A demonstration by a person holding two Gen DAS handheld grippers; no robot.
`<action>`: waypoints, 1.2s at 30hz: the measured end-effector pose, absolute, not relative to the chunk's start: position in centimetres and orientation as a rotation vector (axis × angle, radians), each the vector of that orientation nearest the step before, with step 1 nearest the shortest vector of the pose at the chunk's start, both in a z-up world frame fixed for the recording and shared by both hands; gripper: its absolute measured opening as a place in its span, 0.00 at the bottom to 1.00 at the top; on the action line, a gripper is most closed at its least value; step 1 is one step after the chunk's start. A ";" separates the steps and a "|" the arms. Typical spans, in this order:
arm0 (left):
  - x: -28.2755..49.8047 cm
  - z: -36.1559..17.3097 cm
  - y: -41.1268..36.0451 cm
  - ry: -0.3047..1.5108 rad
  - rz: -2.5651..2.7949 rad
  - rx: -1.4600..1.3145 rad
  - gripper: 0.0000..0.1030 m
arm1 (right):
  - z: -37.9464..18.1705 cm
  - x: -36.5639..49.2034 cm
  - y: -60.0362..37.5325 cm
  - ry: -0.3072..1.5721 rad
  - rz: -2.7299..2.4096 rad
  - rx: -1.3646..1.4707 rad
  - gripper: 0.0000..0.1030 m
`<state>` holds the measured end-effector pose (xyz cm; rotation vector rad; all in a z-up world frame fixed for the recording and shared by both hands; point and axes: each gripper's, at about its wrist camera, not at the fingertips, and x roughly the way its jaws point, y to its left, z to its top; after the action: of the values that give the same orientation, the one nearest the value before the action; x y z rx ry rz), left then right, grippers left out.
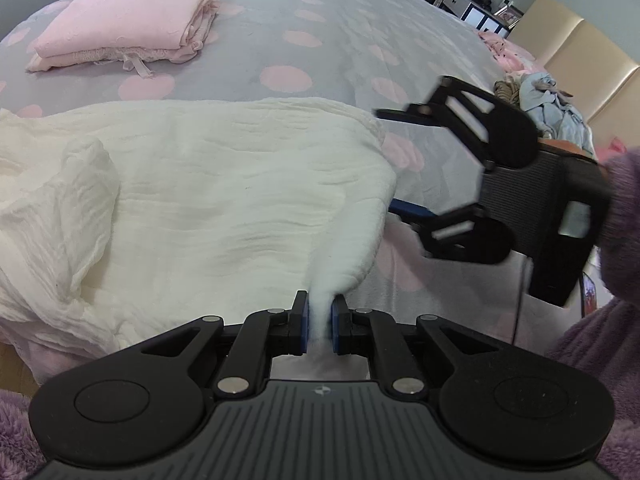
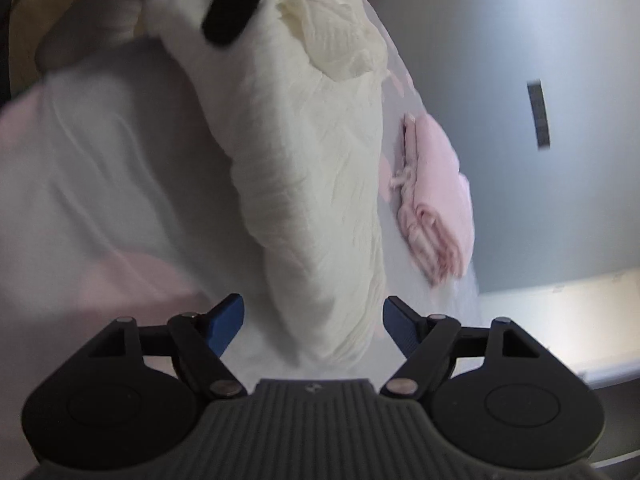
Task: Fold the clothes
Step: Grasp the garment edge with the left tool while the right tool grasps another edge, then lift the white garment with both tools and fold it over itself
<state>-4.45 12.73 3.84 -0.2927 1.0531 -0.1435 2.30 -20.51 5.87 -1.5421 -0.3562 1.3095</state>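
Left tongs (image 1: 319,322) pinch a bunched corner of the cream garment (image 1: 208,184) at the near edge of the bed (image 1: 360,32); right tongs (image 2: 313,322) stand wide apart and empty beside its right hem. Spread rumpled across the spotted cover, the cloth looks light, soft and crinkly, so I'd judge it sags unless taken by edges or corners; beyond it lies a folded pink pile (image 1: 128,24).

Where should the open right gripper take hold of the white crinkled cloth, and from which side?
The right gripper is best closed on the white crinkled cloth at its free right edge, coming from the right, beyond the corner that the left gripper pinches. That edge lies flat and exposed on the dotted bedspread.
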 end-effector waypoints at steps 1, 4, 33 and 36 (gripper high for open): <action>-4.5 3.9 12.9 1.049 -0.149 -0.299 0.08 | 5.5 2.7 -20.0 -0.399 1.337 -1.545 0.77; -4.8 4.6 13.1 1.032 -0.164 -0.307 0.08 | 4.2 3.5 -18.3 -0.458 1.365 -1.589 0.74; -11.8 36.8 17.5 0.378 -0.392 -0.102 0.07 | 45.1 -2.9 -19.7 -0.064 1.175 -1.041 0.13; -9.9 37.6 16.0 0.347 -0.479 -0.108 0.07 | 48.9 -4.0 -22.4 -0.007 1.101 -1.022 0.13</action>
<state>-9.91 16.04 37.61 -0.1076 0.3473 -0.4793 -4.01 -22.40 48.88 -1.0220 -0.0069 1.1015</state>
